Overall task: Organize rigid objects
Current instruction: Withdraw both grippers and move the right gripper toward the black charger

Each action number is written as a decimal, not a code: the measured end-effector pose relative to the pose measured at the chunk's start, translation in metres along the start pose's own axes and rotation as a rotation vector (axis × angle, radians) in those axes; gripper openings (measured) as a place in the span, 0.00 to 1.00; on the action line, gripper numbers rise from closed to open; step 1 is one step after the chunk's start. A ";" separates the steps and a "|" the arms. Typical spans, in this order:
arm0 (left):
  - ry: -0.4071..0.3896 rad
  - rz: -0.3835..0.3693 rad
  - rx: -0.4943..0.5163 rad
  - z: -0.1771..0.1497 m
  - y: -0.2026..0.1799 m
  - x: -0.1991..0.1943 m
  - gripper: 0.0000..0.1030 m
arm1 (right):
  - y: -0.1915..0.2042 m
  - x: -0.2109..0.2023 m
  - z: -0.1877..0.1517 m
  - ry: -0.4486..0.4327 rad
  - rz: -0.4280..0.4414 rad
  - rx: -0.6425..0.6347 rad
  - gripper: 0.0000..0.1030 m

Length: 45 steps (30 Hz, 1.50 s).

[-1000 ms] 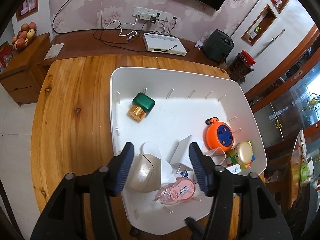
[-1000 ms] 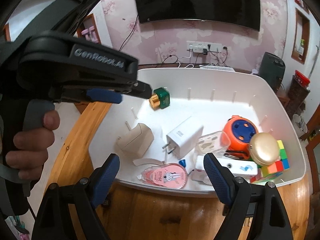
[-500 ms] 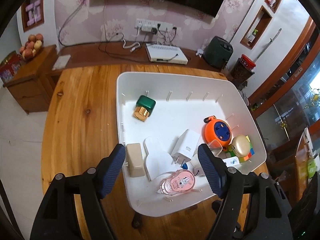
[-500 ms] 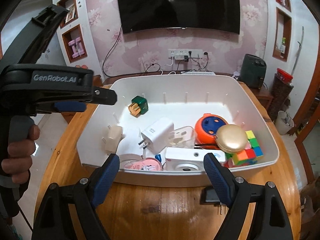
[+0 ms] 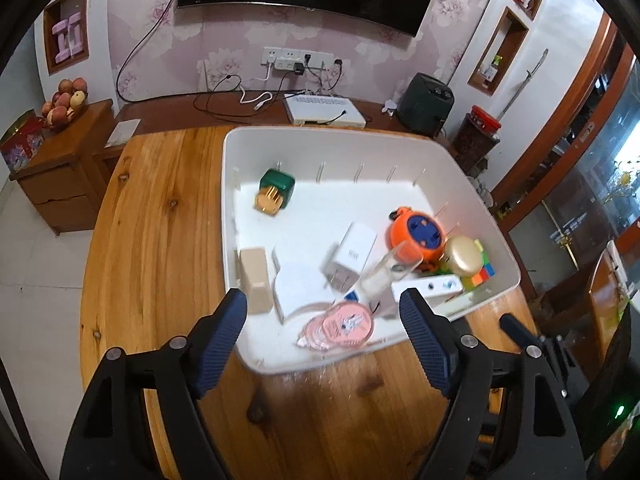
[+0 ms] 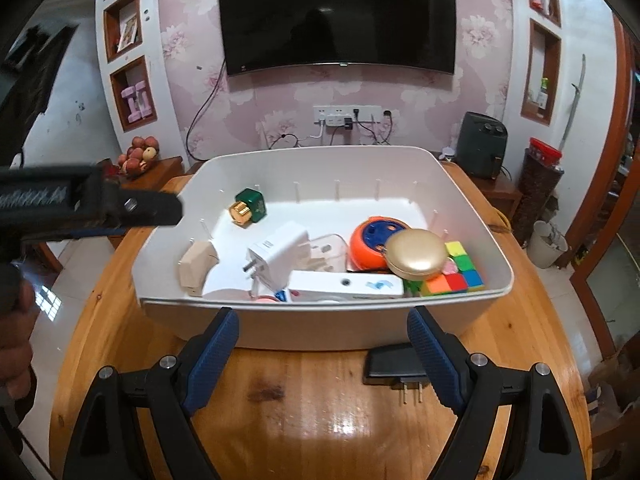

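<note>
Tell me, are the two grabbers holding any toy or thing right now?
No. The left gripper and the right gripper are both open with nothing between their fingers. Everything sits in the white bin, except a black plug on the table.

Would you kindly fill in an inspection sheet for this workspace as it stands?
Surface: round wooden table, glossy.
Job's things: white bin holding green bottle, white charger, orange reel, gold case, colour cube; black adapter outside on table.
Clutter: nothing seen.
Grippers: left hand-held gripper and right hand-held gripper open, empty.
Cables: at wall sockets.
Surroundings: television, fruit bowl.
</note>
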<state>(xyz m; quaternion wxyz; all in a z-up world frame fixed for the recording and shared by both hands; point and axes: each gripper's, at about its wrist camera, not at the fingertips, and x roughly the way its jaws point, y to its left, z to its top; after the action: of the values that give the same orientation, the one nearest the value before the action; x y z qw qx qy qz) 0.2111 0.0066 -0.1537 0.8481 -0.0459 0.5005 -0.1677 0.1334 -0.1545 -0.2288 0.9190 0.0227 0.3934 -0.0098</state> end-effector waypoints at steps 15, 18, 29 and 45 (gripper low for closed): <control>0.118 -0.002 -0.159 -0.043 0.022 0.010 0.79 | -0.033 0.026 -0.018 0.079 -0.049 0.009 0.84; 0.160 0.025 -0.167 -0.051 0.019 0.017 0.79 | -0.038 0.033 -0.019 0.099 -0.046 0.012 0.84; 0.241 0.061 -0.191 -0.068 0.012 0.035 0.79 | -0.056 0.055 -0.027 0.168 -0.002 0.058 0.84; 0.325 0.067 -0.129 -0.075 -0.019 0.056 0.79 | -0.068 0.072 -0.037 0.227 0.032 0.065 0.83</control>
<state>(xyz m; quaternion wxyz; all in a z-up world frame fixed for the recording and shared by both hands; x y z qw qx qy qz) 0.1669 -0.0234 -0.2325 0.7565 -0.0559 0.6419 -0.1118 0.1536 -0.2202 -0.3083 0.8674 0.0597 0.4939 -0.0052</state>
